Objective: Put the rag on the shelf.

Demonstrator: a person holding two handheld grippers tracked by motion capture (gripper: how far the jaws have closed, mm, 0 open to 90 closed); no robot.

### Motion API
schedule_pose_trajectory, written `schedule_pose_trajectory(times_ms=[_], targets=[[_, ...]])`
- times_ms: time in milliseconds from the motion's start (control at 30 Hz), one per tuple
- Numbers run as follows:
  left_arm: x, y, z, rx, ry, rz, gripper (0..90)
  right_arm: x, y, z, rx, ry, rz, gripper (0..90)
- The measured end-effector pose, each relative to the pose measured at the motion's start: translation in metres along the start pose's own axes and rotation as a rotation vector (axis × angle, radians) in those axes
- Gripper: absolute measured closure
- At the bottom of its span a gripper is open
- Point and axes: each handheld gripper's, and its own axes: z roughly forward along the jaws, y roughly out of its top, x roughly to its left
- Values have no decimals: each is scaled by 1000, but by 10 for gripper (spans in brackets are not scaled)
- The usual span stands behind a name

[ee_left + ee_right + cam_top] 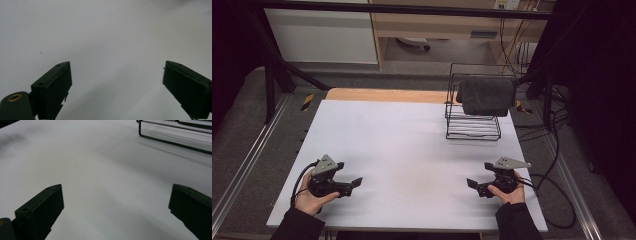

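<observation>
Dark towel draped over wire rack, upper right.
Both hand-held grippers, left and right, are open and empty; the towel looks soft and light, best pinched at a hanging edge.

A dark grey towel is draped over a black wire rack at the bench's far right.
</observation>
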Motion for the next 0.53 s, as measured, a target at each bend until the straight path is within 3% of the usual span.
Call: schedule_pose_trajectory(times_ms=[200,533], targets=[[5,-11,0,10,12,-6,86,-1,-11,0,25,0,-19,7],[5,-16,2,32,20,-2,80,-1,-11,0,23,-4,-22,9]])
